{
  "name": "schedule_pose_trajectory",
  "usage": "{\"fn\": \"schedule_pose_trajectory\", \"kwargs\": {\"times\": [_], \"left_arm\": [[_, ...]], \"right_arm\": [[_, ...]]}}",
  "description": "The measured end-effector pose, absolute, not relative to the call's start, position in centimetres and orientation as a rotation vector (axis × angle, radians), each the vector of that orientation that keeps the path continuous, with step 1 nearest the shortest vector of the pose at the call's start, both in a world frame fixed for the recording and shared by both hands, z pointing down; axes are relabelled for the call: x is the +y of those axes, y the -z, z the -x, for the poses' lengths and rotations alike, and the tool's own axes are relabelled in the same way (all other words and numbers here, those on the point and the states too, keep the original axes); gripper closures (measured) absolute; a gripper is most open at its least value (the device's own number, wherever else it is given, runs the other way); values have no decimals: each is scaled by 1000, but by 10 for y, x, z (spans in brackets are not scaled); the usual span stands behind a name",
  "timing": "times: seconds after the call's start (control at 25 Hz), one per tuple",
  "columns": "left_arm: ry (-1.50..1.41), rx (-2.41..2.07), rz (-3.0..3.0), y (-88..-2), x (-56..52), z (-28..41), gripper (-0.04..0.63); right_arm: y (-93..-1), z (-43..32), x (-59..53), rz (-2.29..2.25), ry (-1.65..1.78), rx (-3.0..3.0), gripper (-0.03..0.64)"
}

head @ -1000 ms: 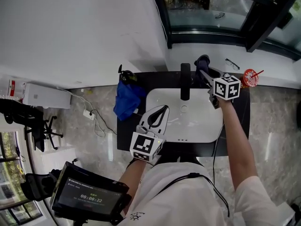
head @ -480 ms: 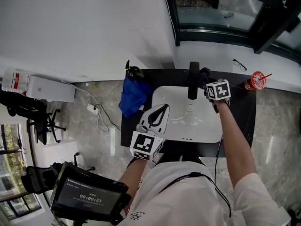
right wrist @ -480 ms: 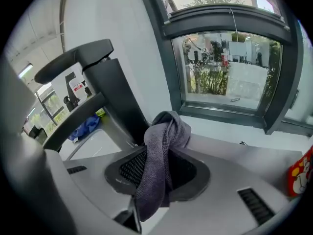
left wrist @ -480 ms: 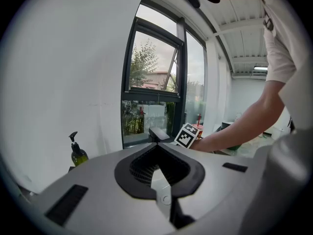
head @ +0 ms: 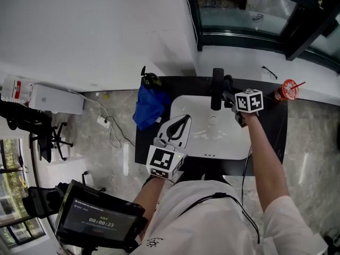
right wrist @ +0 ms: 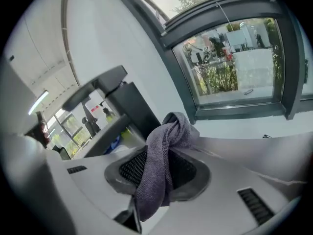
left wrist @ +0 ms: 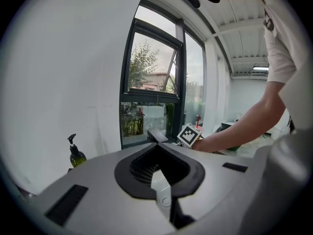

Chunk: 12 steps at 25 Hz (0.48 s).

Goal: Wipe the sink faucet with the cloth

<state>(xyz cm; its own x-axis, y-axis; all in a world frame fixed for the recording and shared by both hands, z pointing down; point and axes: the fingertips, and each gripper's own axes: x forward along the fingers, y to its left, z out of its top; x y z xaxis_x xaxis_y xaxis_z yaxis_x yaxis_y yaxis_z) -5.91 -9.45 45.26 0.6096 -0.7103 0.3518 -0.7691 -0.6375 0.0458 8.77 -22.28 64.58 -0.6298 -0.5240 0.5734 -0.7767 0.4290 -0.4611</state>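
The cloth [right wrist: 161, 165] looks soft, light and limp, a grey terry weave. It should fold round the faucet [right wrist: 124, 104] readily, but would likely drag out of a loose pinch when rubbed against the metal. The best hold is probably the one it already has, through the bunched middle, with a wad left past the tips to do the wiping.

The right gripper [right wrist: 169, 130] is clamped on it. The cloth is rolled into a knot-like lump beyond the jaw tips, and a tail hangs back toward the camera. The lump sits just right of the faucet, close to its upright; whether they touch cannot be told.

The faucet is black, square-edged and smooth. It is rigid and fixed, so it can likely take firm pressure. In the head view it stands at the back of the white sink [head: 226, 139].

The left gripper [head: 183, 122] hangs well in front of the faucet, off to its left. Its jaws are together and hold nothing.

A soap bottle [left wrist: 76, 153] stands further left of the faucet.
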Motion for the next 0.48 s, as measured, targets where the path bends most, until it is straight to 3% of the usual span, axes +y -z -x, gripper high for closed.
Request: {"fn": "schedule_pose_trajectory", "kwargs": {"times": [0.48], "left_arm": [[-420, -1141, -2682, -442, -94, 33, 601]], "right_arm": [[-509, -88, -239, -1148, -879, -2722, 495]]}}
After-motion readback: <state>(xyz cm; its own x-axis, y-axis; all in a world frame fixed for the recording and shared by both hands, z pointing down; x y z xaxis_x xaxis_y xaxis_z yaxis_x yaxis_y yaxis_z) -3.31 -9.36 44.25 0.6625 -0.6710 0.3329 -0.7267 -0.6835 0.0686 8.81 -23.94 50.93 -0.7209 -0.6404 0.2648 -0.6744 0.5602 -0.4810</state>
